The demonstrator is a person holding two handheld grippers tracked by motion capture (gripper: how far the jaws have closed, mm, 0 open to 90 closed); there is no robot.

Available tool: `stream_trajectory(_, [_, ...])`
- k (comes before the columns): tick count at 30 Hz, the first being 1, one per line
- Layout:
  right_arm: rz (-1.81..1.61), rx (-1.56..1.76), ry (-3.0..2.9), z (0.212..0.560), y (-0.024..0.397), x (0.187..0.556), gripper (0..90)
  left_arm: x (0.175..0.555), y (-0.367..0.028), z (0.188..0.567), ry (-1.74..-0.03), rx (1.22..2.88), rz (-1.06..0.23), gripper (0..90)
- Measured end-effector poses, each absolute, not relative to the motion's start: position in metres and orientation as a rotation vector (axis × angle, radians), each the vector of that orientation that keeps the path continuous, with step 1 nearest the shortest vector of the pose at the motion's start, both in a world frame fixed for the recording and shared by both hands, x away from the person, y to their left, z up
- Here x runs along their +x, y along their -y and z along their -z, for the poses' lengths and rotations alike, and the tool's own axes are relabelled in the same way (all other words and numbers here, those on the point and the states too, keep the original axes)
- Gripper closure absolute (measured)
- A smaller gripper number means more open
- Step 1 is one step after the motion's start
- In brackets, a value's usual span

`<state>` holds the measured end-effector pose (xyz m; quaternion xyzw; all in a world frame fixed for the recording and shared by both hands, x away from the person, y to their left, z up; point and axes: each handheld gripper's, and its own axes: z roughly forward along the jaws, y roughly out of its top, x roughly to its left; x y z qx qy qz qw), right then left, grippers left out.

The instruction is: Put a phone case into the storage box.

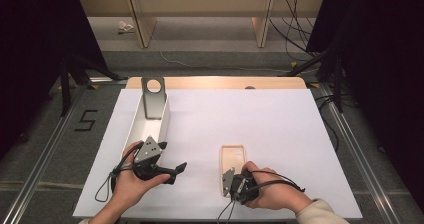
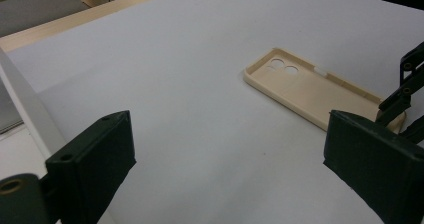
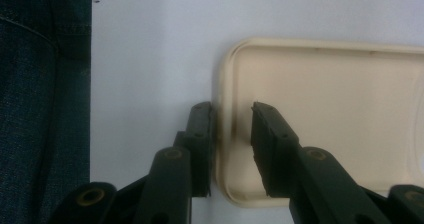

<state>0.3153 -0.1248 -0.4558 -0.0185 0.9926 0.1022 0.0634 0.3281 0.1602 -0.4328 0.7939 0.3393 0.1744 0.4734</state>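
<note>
Straddling the phone case (image 3: 320, 114) rim, right gripper (image 3: 232, 134) fingers not yet clamped, left gripper (image 2: 225, 169) fingers apart; thin wall may slip.

Table (image 1: 280, 129), white-topped with a wooden far edge: bears a long white open box (image 1: 162, 129) at left and a beige phone case (image 1: 233, 159) lying open side up near the front.
</note>
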Motion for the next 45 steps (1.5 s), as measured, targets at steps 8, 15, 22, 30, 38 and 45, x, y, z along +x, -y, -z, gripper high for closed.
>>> stream_trajectory(8, [-0.302,-0.066,-2.984,0.456,0.124,0.313,79.1,0.328,-0.159,0.433,-0.826,1.948,-0.426,5.6])
stream_trajectory(15, [-0.302,-0.097,-2.993,0.455,0.123,0.312,85.3,0.328,-0.159,0.434,-0.826,1.949,-0.425,5.6])
stream_trajectory(22, [-0.325,-0.073,-3.008,0.455,0.124,0.313,87.1,0.328,-0.159,0.434,-0.826,1.949,-0.424,5.5])
stream_trajectory(30, [-0.338,-0.044,-3.026,0.455,0.126,0.314,87.9,0.328,-0.159,0.434,-0.827,1.949,-0.423,5.6])
stream_trajectory(38, [-0.437,-0.014,-3.021,0.450,0.129,0.316,88.0,0.328,-0.160,0.434,-0.830,1.947,-0.425,5.6])
stream_trajectory(45, [-0.602,0.089,-3.008,0.439,0.139,0.322,88.1,0.328,-0.160,0.434,-0.829,1.946,-0.426,5.8])
